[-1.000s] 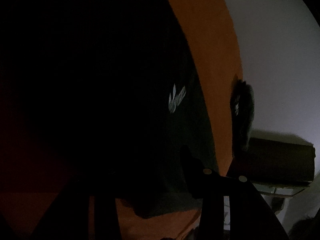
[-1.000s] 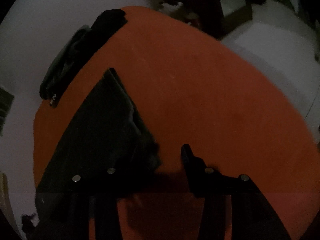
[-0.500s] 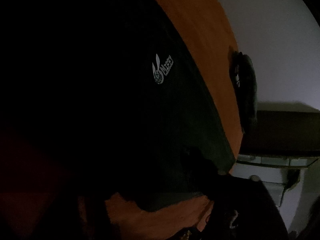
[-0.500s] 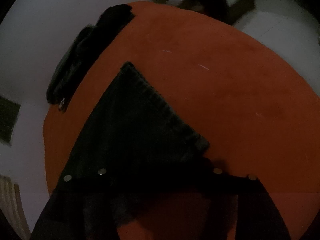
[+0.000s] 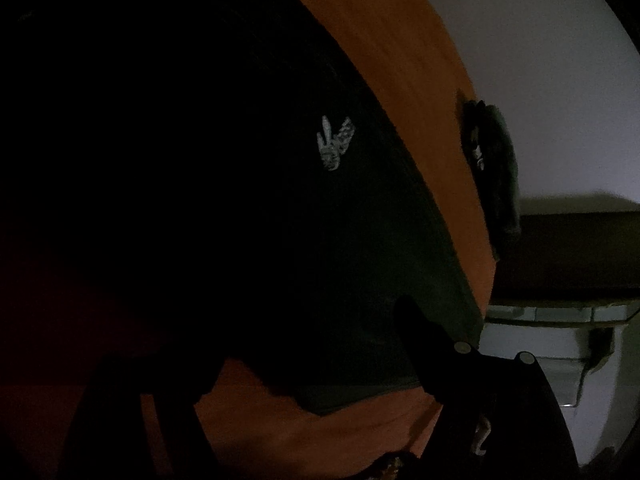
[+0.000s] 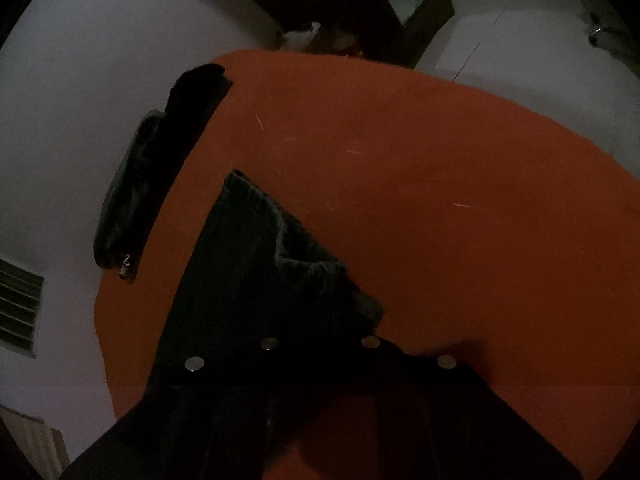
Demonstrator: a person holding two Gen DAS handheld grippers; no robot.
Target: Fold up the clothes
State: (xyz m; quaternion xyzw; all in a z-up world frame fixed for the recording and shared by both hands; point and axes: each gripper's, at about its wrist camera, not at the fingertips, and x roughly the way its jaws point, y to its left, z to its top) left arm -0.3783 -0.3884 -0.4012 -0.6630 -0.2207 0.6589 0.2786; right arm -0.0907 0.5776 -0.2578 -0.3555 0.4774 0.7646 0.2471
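Right tongs (image 6: 320, 344) clench the dark garment (image 6: 256, 264), its corner pointing away; left tongs (image 5: 304, 344) unclear.

Ribbed dark cloth garment (image 6: 256, 264), matt

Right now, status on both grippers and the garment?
Left gripper open over dark garment. Right gripper shut on its ribbed edge. Folded pile clear.
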